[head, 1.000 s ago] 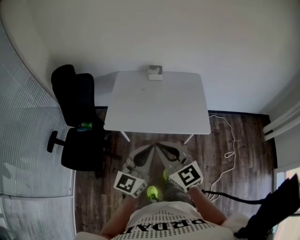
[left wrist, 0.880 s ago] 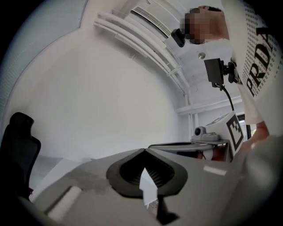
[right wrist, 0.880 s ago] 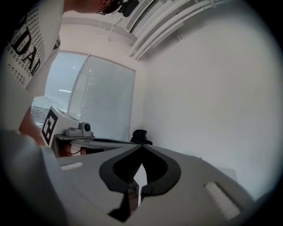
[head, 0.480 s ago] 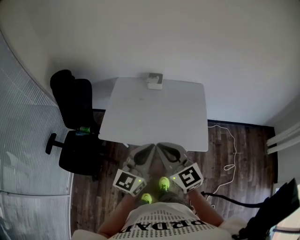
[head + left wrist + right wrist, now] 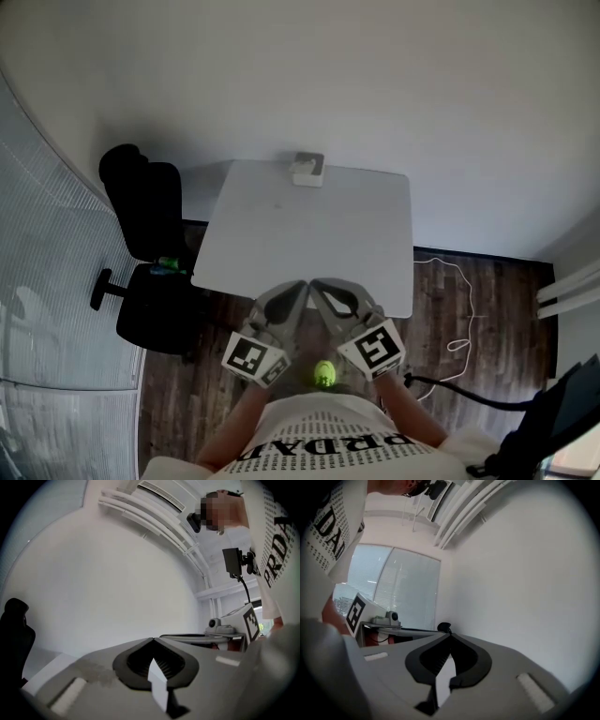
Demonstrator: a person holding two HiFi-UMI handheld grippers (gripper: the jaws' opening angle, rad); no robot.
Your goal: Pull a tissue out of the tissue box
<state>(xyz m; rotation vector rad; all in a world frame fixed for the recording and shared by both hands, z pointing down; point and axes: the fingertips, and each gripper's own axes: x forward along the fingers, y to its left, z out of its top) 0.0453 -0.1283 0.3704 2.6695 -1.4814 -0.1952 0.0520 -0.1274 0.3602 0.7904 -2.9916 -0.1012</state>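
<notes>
Tissue box (image 5: 307, 170) at table's (image 5: 309, 246) far edge, contents unclear

My head camera looks steeply down from well above the white table (image 5: 309, 234), with both grippers close below it. The cameras on my left gripper (image 5: 298, 285) and right gripper (image 5: 317, 283) sit just behind the jaws, facing level at the white wall (image 5: 103, 588). Each catches the other's marker cube (image 5: 251, 620) at its edge.

You wear a white T-shirt (image 5: 323, 450) with black block lettering, and a neon-green shoe (image 5: 324, 374) just ahead of it. Your grey left gripper (image 5: 300, 285) and right gripper (image 5: 315, 283) each carry a black-and-white marker cube (image 5: 255, 358).
</notes>
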